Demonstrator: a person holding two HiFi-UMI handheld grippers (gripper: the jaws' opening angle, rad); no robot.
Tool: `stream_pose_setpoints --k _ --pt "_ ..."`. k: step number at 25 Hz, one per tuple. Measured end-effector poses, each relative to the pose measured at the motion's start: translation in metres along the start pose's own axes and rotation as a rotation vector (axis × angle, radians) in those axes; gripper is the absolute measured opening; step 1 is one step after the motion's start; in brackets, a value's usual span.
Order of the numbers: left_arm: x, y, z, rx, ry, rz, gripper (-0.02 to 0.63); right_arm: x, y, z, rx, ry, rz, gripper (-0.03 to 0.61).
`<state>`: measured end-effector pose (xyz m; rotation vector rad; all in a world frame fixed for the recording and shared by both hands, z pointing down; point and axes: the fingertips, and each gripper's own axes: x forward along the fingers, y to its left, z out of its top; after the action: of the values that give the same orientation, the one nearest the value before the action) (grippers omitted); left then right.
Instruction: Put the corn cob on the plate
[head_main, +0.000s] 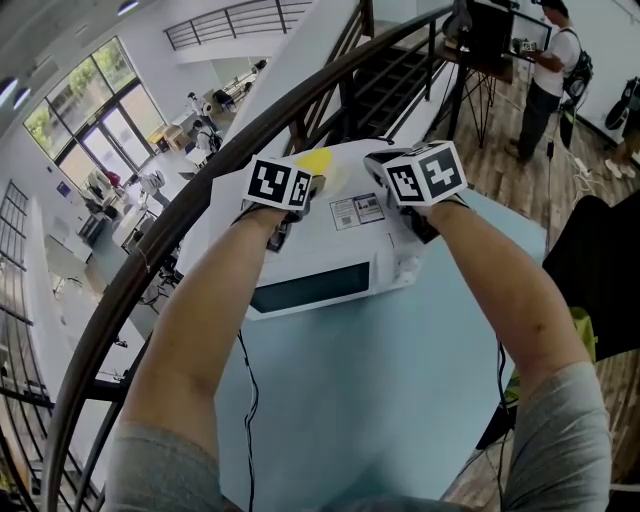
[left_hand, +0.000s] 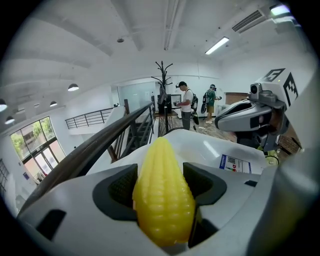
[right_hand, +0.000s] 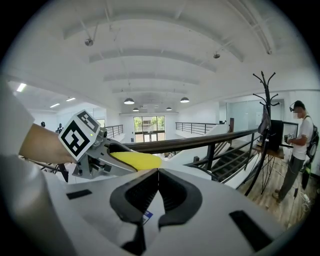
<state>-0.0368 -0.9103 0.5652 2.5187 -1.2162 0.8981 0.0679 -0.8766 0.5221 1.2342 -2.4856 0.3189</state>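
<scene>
The yellow corn cob (head_main: 316, 160) sticks out tip-forward from my left gripper (head_main: 314, 176), above the far left part of a white microwave (head_main: 330, 255). In the left gripper view the corn cob (left_hand: 162, 195) fills the gap between the two black pads (left_hand: 122, 187), which are shut on its sides. My right gripper (head_main: 374, 160) hovers over the microwave's far right part, a hand's width from the left one. Its jaws meet with nothing between them in the right gripper view (right_hand: 158, 172), where the corn cob (right_hand: 136, 160) shows to the left.
The microwave stands on a light-blue table (head_main: 400, 380). A dark stair railing (head_main: 200, 190) curves past the table's left and far side. A person (head_main: 550, 70) stands at the far right by a tripod desk. A dark chair (head_main: 600, 270) is at the right.
</scene>
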Motion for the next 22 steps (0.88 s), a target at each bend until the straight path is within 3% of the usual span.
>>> stream_pose_setpoints --k 9,22 --pt "-0.009 0.001 0.012 -0.026 -0.054 -0.007 0.344 -0.005 0.0 0.004 -0.001 -0.003 -0.011 0.017" --pt "-0.071 -0.001 0.029 -0.131 -0.154 -0.048 0.35 -0.045 0.018 0.031 -0.011 -0.013 -0.036 0.017"
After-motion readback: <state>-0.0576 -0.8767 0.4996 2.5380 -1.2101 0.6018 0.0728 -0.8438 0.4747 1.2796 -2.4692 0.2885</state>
